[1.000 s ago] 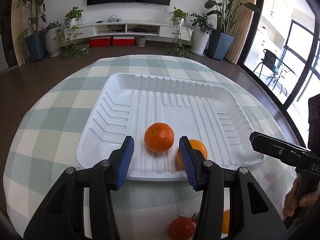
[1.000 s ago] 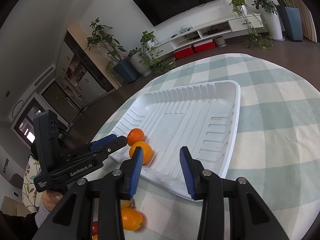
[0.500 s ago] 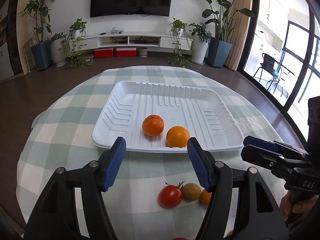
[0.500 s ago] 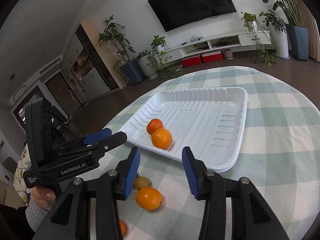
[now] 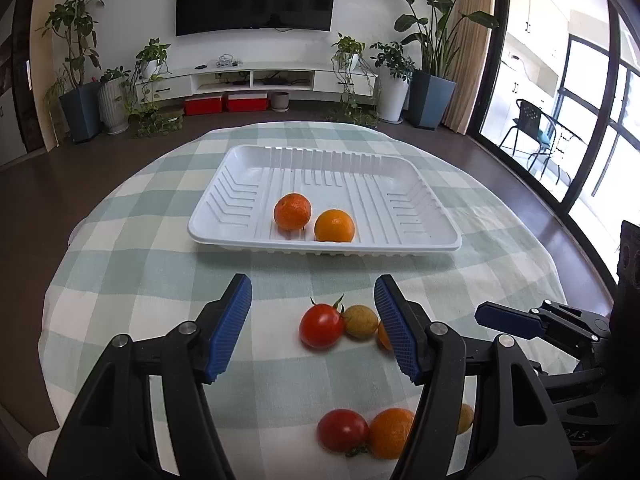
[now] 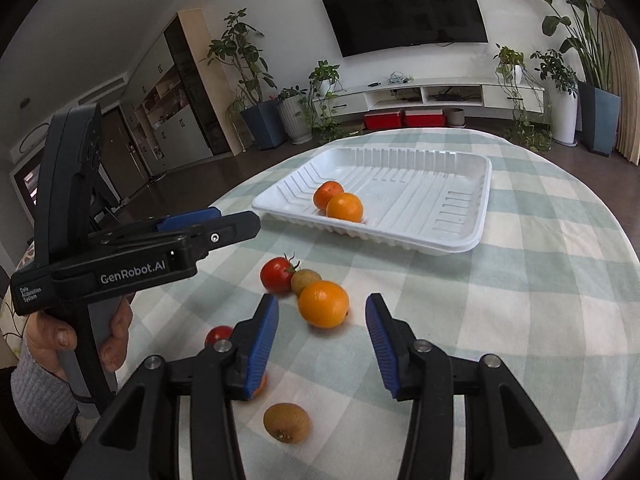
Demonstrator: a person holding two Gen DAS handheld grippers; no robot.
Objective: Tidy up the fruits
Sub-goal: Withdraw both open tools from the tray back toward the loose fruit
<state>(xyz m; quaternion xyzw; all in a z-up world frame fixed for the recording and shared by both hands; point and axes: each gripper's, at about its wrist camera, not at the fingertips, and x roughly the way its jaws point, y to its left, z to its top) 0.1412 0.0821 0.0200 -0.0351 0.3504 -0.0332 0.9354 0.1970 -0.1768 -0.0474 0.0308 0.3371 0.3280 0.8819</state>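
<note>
Both grippers have drawn back from the white tray (image 5: 248, 236) since a second ago, so that the loose fruit on the checked tablecloth (image 5: 132, 272) now shows in front of them. The left gripper (image 5: 313, 330) is released, its blue pads standing apart over the cloth with nothing between them; a red tomato (image 5: 321, 326) and a small brownish fruit (image 5: 360, 321) lie touching just ahead of it. The right gripper (image 6: 322, 354) is also released, its jaws parted and empty, with an orange (image 6: 323, 304) lying just beyond its tips. Two oranges sit side by side in the tray near its front edge (image 6: 344, 207), close to the front left corner. Nearer the table's front edge lie a second tomato (image 5: 343, 430), another orange (image 5: 390, 432) and a kiwi (image 6: 286, 422). A further fruit behind the left gripper's right finger is mostly hidden, possibly another orange. A hand (image 6: 60, 340) in a grey sleeve holds the left gripper's handle.
</note>
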